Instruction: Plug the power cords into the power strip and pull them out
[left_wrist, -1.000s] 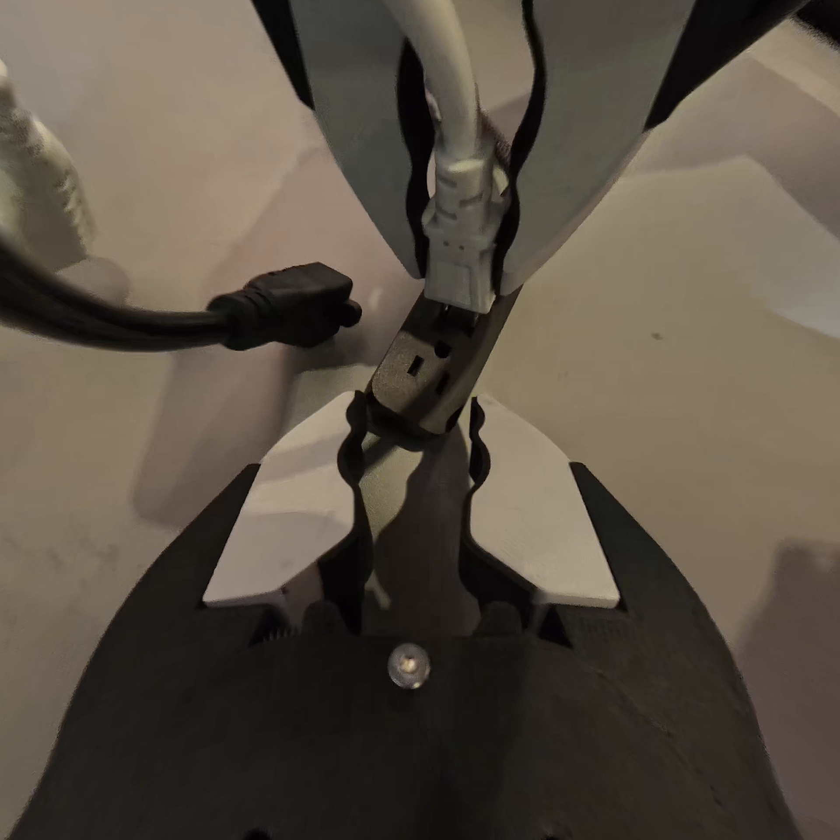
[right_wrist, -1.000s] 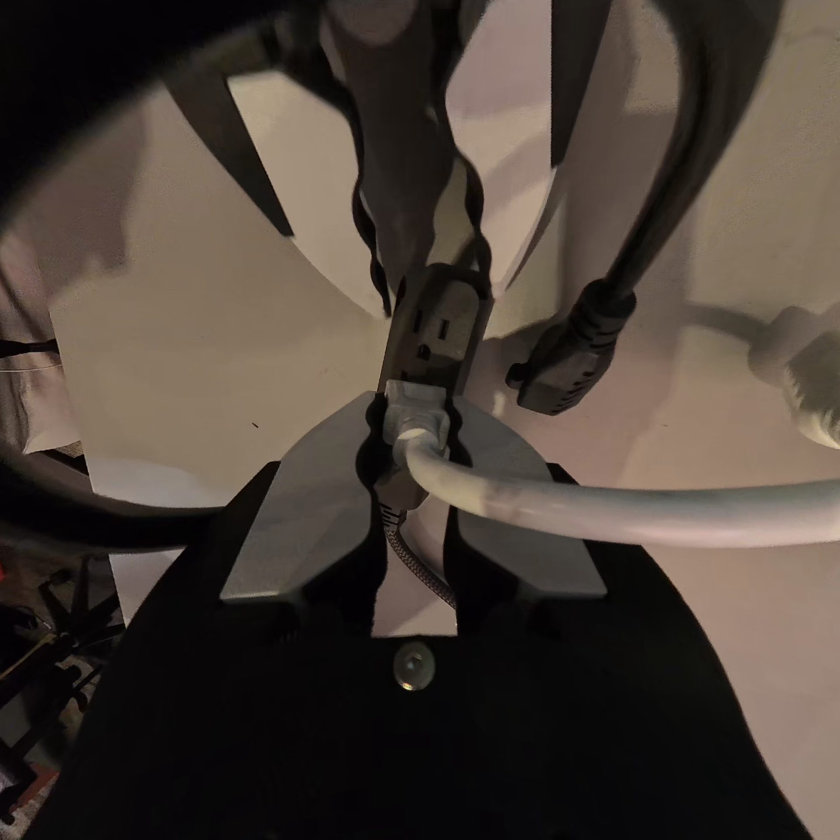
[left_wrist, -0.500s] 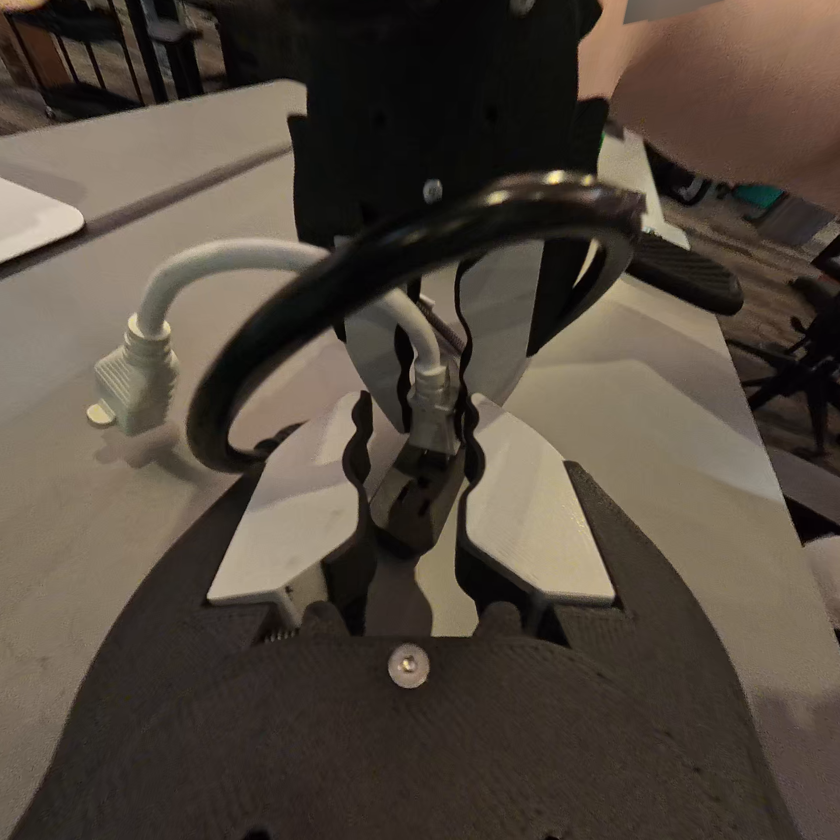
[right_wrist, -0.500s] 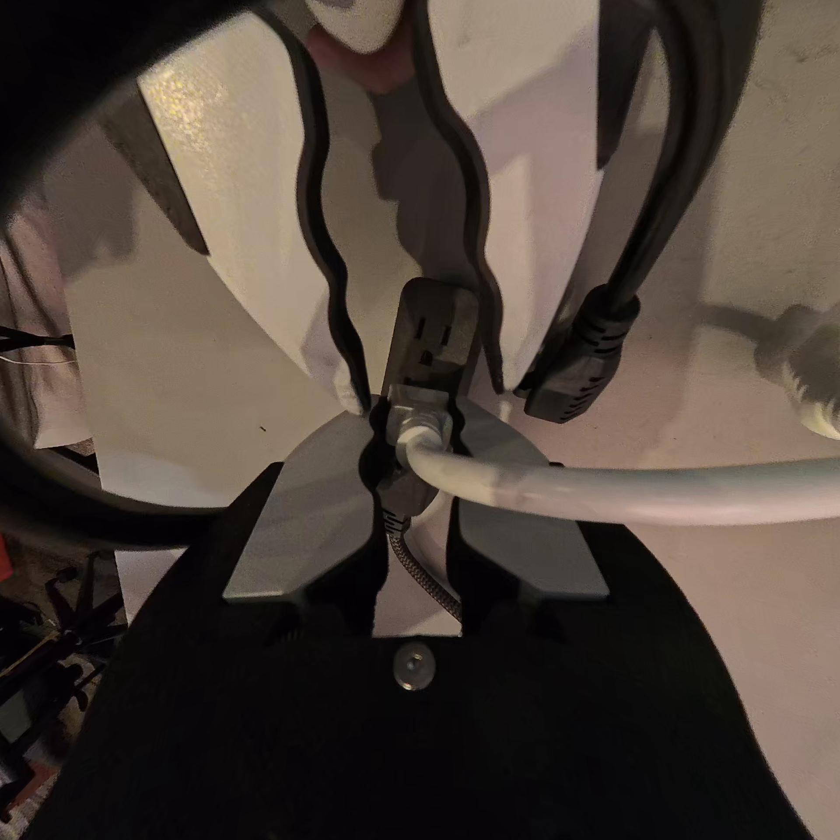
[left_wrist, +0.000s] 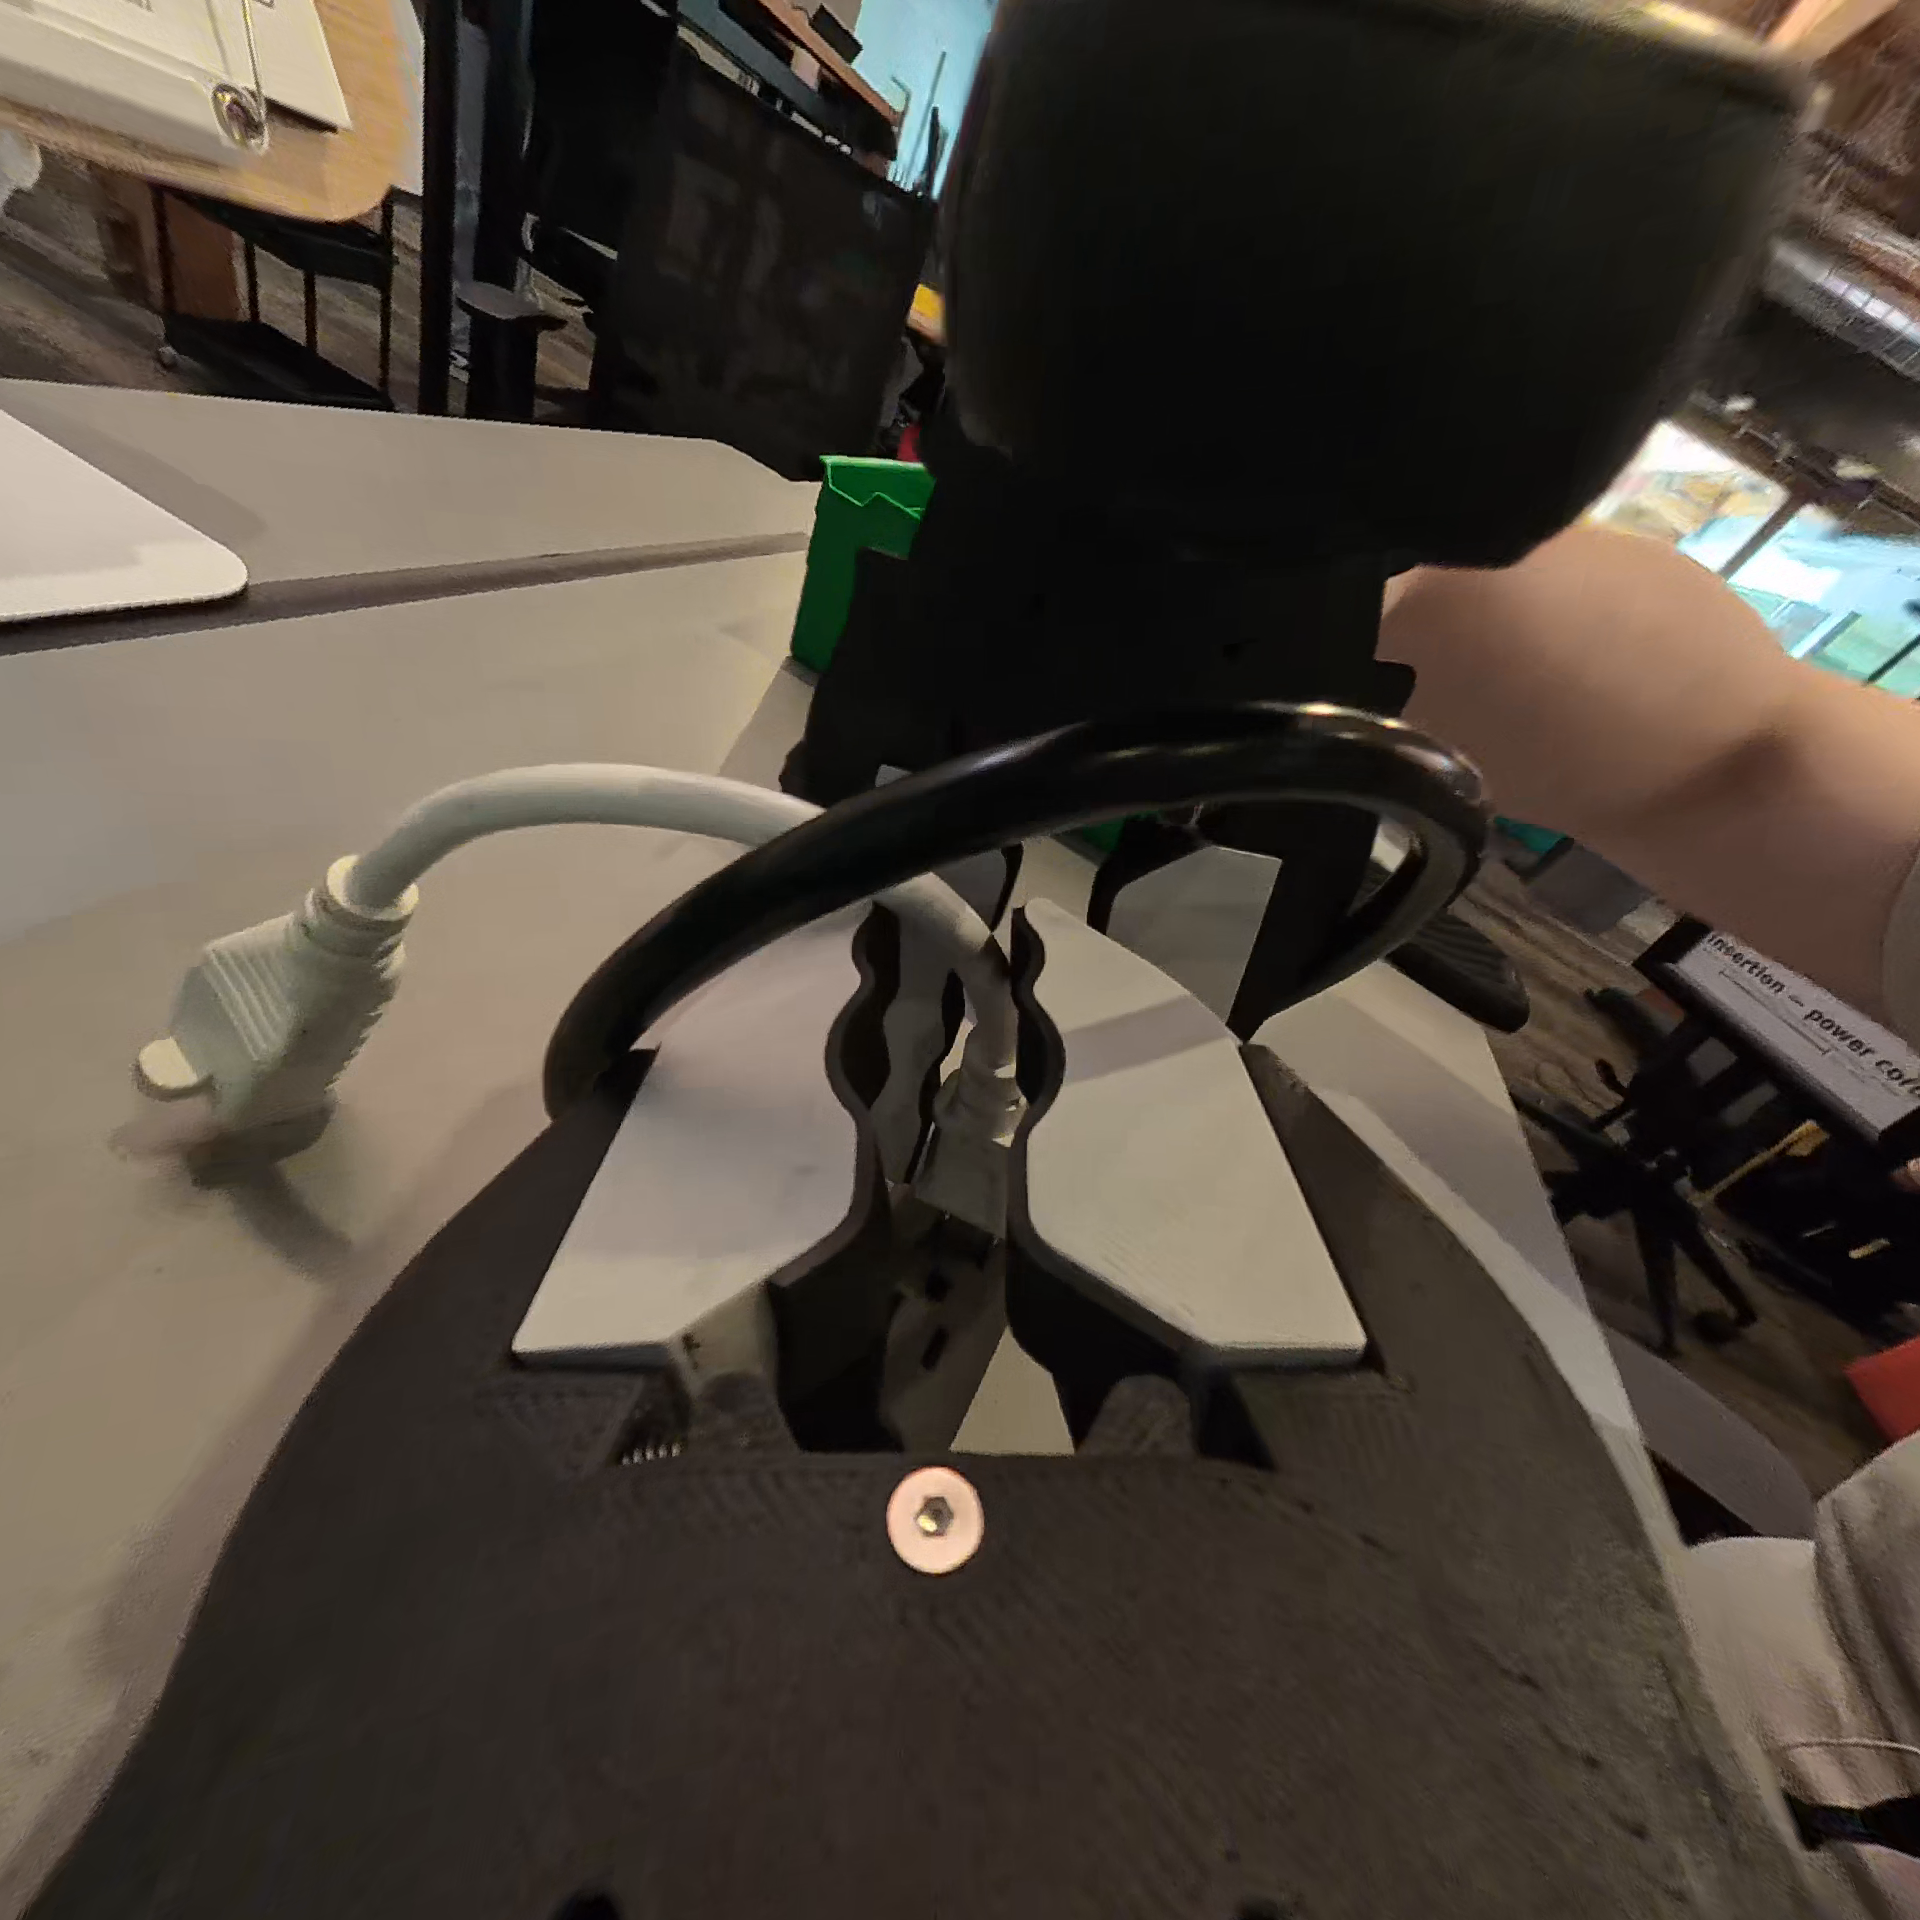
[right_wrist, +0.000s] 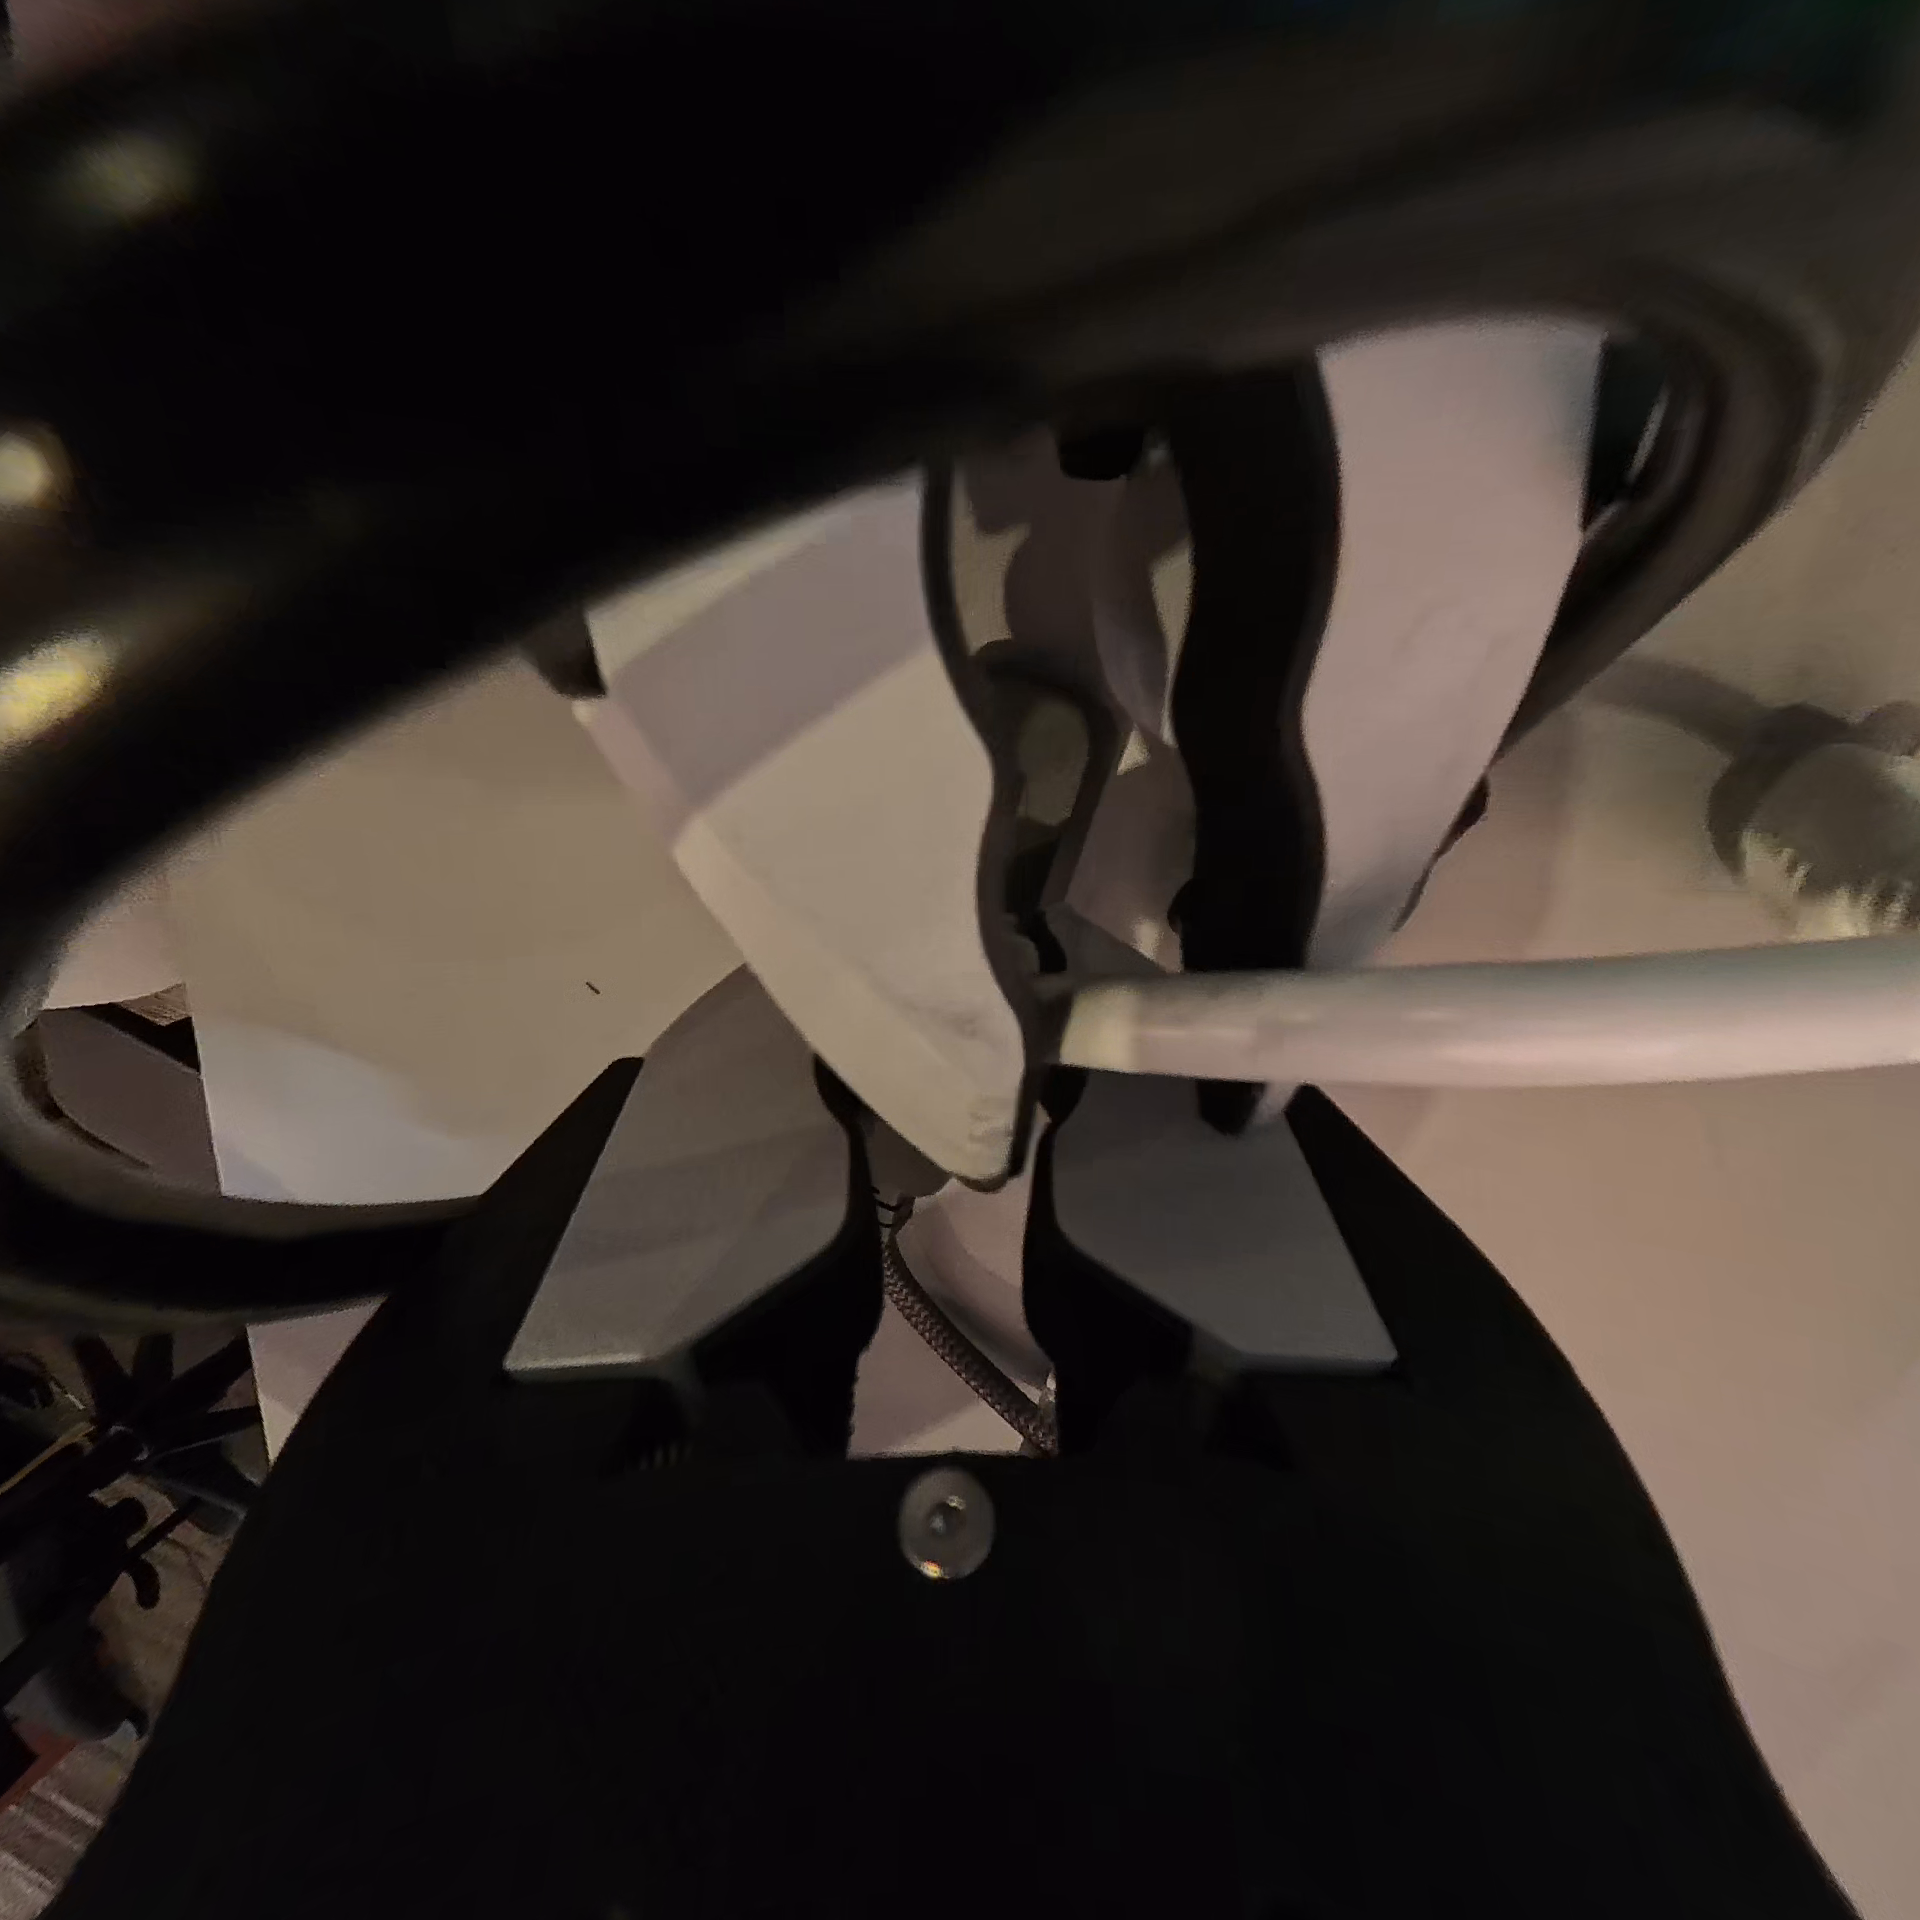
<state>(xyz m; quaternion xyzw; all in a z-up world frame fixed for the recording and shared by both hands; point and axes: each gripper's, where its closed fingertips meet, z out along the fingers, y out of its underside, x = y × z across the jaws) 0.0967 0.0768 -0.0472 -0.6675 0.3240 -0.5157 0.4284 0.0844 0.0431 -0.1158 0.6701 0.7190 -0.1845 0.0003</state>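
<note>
The power strip (left_wrist: 935, 1320) is held up off the surface (left_wrist: 364, 727), deep in the throat of the left tool (left_wrist: 951, 935), whose fingers appear closed on its dark sides. The white plug (left_wrist: 971, 1132) is seen standing at the strip's far end, apparently seated in a socket, though the prongs are hidden. The right tool (right_wrist: 940, 1101) is brought in nose to nose with the left one and is judged to be clamped on that plug. So one cord is taken as plugged in. Whether this is the end of the push or the start of the pull cannot be told. The black cord (left_wrist: 1039, 790) is looped over both tools with its plug out of sight, so it is counted as work left to do. The white cord (left_wrist: 582, 795) is traced only in the left wrist view, arching away to a second white plug (left_wrist: 270, 1018) lying on the surface. That view also takes in a forearm (left_wrist: 1610, 748), a green bin (left_wrist: 862, 540) and a pale board (left_wrist: 94, 540). The right wrist view is dim and blurred, and the held plug is masked there by a finger of the left tool. Only that view shows a braided cable (right_wrist: 935, 1320) running back between the right tool's fingers.
</note>
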